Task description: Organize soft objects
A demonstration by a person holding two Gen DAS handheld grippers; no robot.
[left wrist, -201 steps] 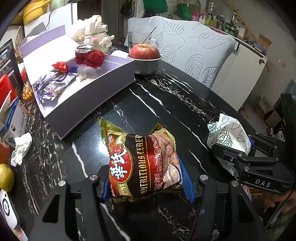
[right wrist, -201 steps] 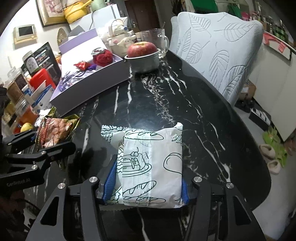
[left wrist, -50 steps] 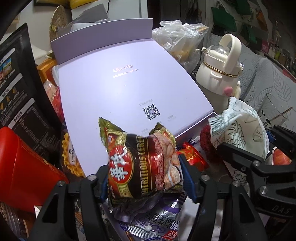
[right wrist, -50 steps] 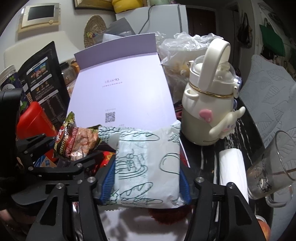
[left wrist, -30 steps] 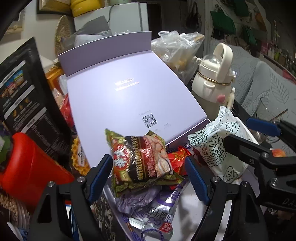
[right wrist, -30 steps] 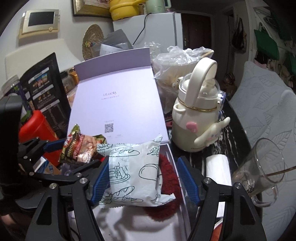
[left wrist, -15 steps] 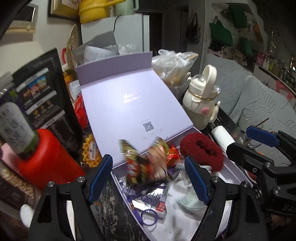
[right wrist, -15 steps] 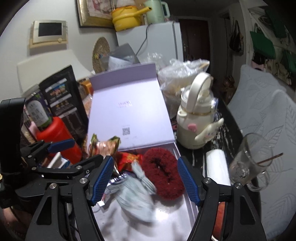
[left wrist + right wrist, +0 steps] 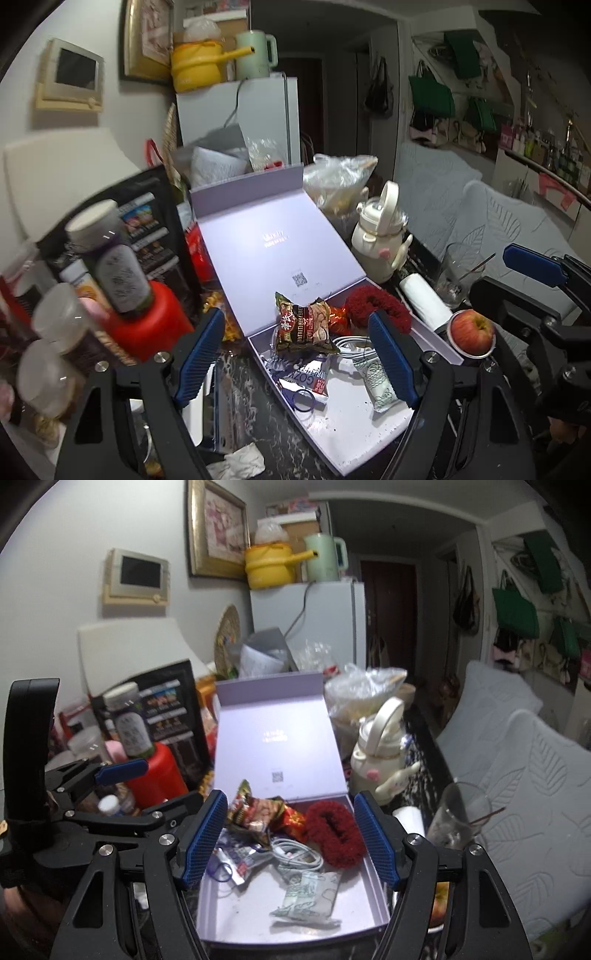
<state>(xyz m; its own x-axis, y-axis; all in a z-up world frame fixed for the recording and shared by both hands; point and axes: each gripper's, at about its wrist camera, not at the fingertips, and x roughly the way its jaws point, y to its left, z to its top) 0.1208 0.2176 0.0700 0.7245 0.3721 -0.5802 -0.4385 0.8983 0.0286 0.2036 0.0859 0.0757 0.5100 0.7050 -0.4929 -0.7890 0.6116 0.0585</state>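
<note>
- Both packets released a moment ago: cereal snack bag (image 9: 303, 324) and white bread-print packet (image 9: 308, 893) now lie inside the lilac box (image 9: 376, 897) on the table (image 9: 273, 435), no longer pinched.
- Left gripper (image 9: 297, 356) spread wide and empty, pulled back and above the box; right gripper (image 9: 286, 836) likewise spread, nothing between the pads.
- Probably marks this pair as sorted.
- Snack bag crumpled, propped against the box's rear wall; white packet flat, slightly creased, near the front, beside a red scrunchie (image 9: 334, 832).

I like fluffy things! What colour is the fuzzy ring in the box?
Dark red. The fuzzy ring shows best in the right wrist view.
</note>
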